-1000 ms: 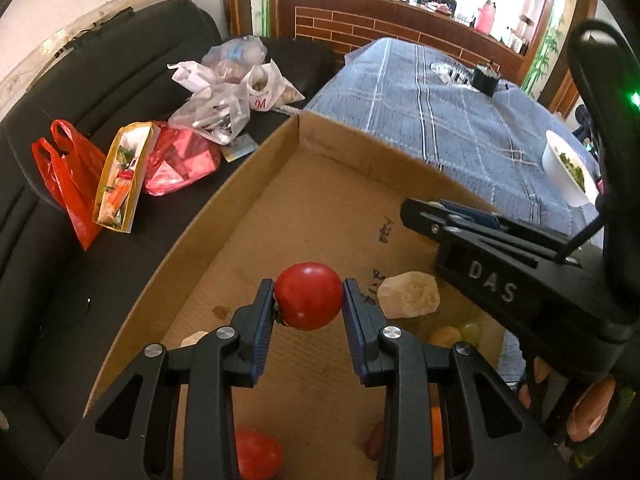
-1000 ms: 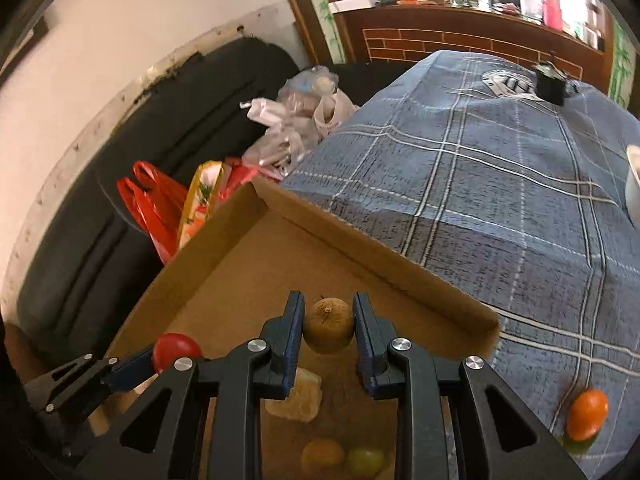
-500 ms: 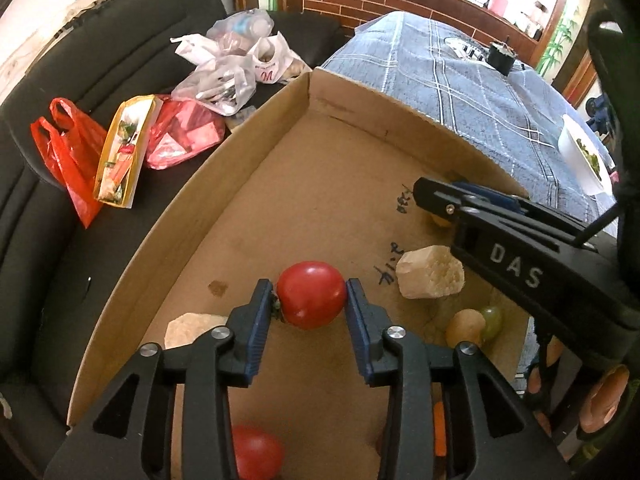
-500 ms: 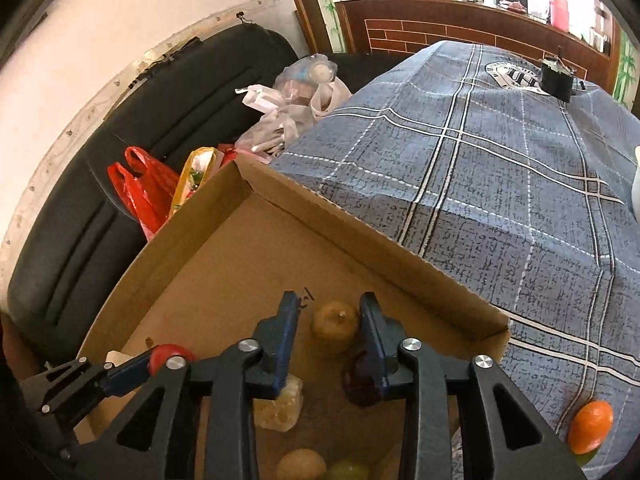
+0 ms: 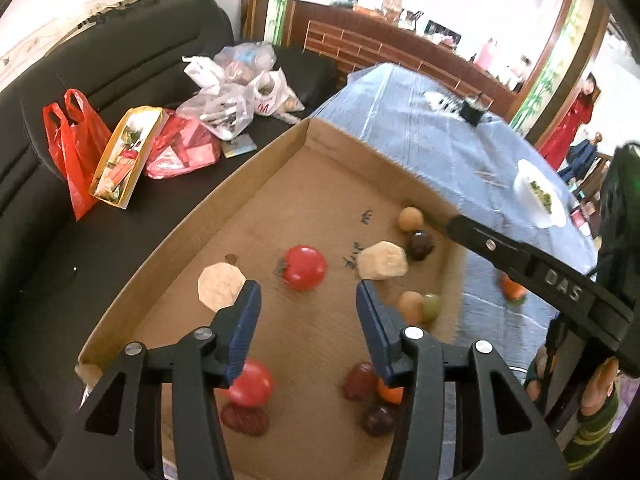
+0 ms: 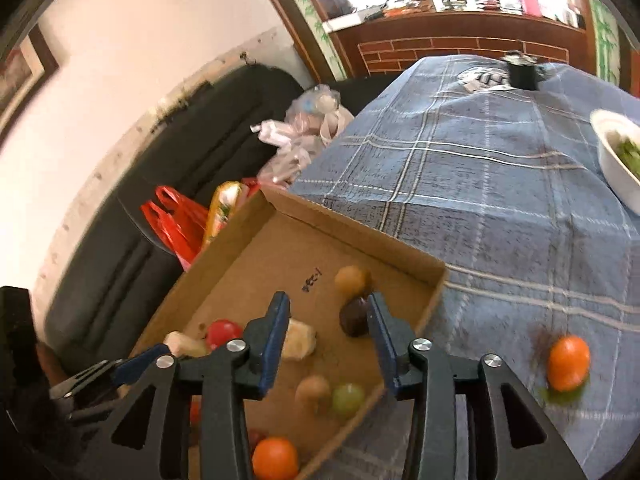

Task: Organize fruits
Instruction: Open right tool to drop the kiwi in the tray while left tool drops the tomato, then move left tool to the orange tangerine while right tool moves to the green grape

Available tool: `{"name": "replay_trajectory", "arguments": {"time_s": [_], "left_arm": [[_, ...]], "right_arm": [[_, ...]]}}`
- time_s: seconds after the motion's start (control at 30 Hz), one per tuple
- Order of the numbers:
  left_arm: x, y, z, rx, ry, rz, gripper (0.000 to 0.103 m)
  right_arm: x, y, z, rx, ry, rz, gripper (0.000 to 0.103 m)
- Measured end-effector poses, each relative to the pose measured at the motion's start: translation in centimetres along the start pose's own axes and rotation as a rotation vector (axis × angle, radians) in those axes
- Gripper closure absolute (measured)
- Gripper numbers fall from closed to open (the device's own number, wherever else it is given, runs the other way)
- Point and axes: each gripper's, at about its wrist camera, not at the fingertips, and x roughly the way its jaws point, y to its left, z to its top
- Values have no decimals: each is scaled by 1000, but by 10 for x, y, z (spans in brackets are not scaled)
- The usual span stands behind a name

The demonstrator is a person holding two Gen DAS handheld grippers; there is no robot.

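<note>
Fruits: lying scattered on the floor of the cardboard tray (image 5: 256, 184), which is sitting at the edge of the blue checked tablecloth (image 6: 500, 208).
Red tomato (image 5: 305, 267): resting near the middle of the tray, just ahead of the left gripper (image 5: 308, 320) and not touching it.
Left gripper fingers: standing wide apart and holding nothing.
Pale chunks: one (image 5: 221, 287) is lying just beside the left finger's tip, another (image 5: 382, 265) is sitting to the right of the tomato.
Tan round fruit (image 5: 410, 219): sitting near the tray's far right wall, with a dark brown fruit (image 5: 421, 245) touching or almost touching it on the near side.
Right gripper (image 6: 328, 328): hovering over the tray's right part, fingers spread wide and carrying nothing; the dark brown fruit is showing just inside its right finger.
Tan and green pair: a tan fruit (image 6: 313, 389) and a green one (image 6: 348, 399) are lying side by side by the tray's right wall.
Near end of tray: a second red tomato (image 5: 250, 384), dark red fruits and an orange one (image 6: 275, 458) are lying here, partly hidden behind the gripper bodies.
Orange fruit outside (image 6: 568, 362): sitting on the tablecloth, well apart from the tray.
White bowl (image 6: 612, 160): standing farther back on the cloth, holding something green.
Sofa (image 5: 60, 240): carrying red plastic bags (image 5: 74, 140) and clear bags beside the tray.
</note>
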Motion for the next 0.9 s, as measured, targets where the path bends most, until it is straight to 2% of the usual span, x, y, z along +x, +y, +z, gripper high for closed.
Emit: {"name": "replay_trajectory", "arguments": {"time_s": [0.07,0.33,0.67,0.9], "left_arm": [[-7,-2,-3,1,-11,-20,55],[-29,-29,-23,45,-29,-85,55],[-49,-76,-51,135,-26,-170,55],[-56,-101,-65,176,-20,-189,55]], "right_arm": [[-20,-9,-9,38,-26,31,57],[-85,-41,-44,113,-104,33,57],[-164,-93,-98,213,-192,-54,55],[-198,-116,-126,239,-212,-122,54]]}}
